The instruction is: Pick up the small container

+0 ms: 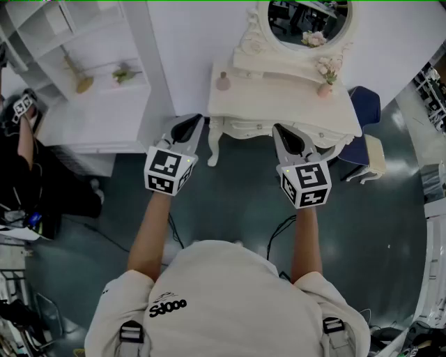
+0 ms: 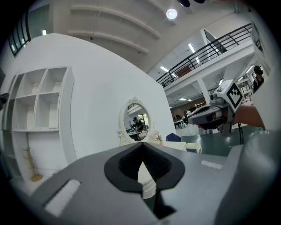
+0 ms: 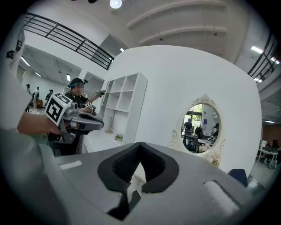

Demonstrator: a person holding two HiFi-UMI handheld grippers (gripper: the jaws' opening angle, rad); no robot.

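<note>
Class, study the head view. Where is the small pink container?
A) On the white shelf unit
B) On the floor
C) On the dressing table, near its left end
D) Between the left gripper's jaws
C: the small pink container stands on the dressing table, near its left end, opposite the flower vase.

A dressing table [image 1: 279, 104] was seen at upper centre of the head view, a mirror [image 1: 306, 17] set above it. A small container [image 1: 223, 81] was placed on its left end, a vase [image 1: 325, 88] on its right. Shelves [image 1: 70, 31] were seen at upper left.
</note>
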